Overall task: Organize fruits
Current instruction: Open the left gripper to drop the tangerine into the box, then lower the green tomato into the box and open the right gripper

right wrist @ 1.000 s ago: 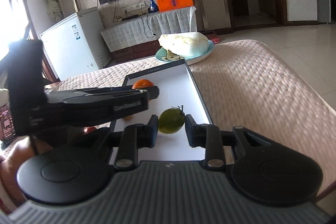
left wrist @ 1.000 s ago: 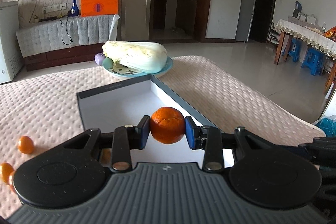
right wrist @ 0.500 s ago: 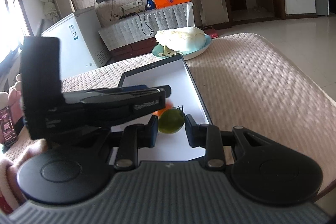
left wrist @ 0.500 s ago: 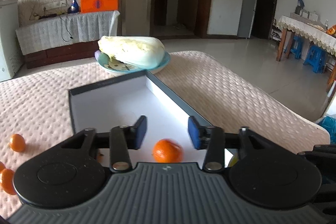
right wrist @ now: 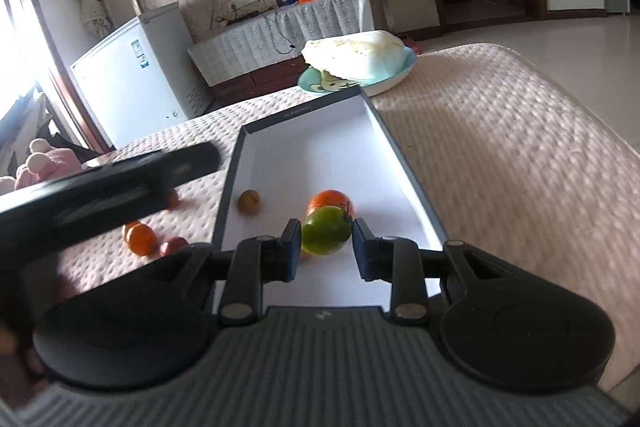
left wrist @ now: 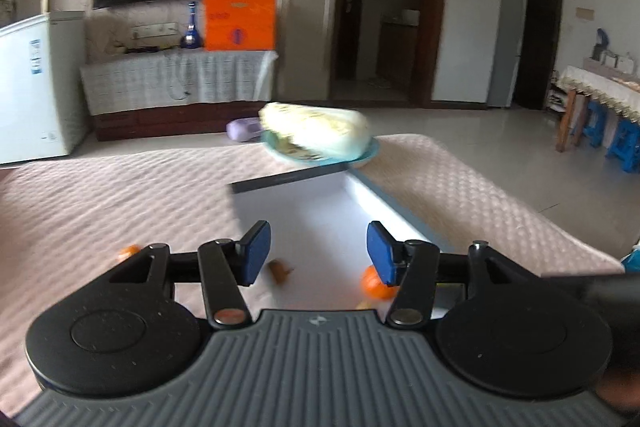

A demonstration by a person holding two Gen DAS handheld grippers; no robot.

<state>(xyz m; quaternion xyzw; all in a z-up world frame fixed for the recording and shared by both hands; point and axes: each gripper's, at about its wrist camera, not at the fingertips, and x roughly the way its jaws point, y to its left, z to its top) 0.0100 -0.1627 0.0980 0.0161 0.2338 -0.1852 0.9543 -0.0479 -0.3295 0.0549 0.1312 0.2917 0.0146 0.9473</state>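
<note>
Two grippers work over a shallow white-floored tray (right wrist: 404,163) with dark walls, which lies on a pink quilted cover (right wrist: 520,131). From the right wrist view, the right gripper (right wrist: 326,245) holds a green fruit (right wrist: 325,235) squeezed between its narrowly set pads, low over the near end of the tray. Just behind the green fruit, toward 12 o'clock, an orange tangerine (right wrist: 330,202) sits on the tray floor, and a small brownish fruit (right wrist: 249,202) lies at about 10 o'clock from it, near the left wall.

Outside the tray, at 9 o'clock from the right gripper, a few small orange fruits (right wrist: 140,239) rest on the cover, partly under the blurred dark body of the left gripper (left wrist: 319,247). In its own view that gripper's jaws are opening, about halfway apart, with nothing between them; the tangerine (left wrist: 374,285) peeks out beside its right pad.

At the tray's far end, 12 o'clock, a cabbage (right wrist: 356,57) lies on a blue plate (right wrist: 394,81).
</note>
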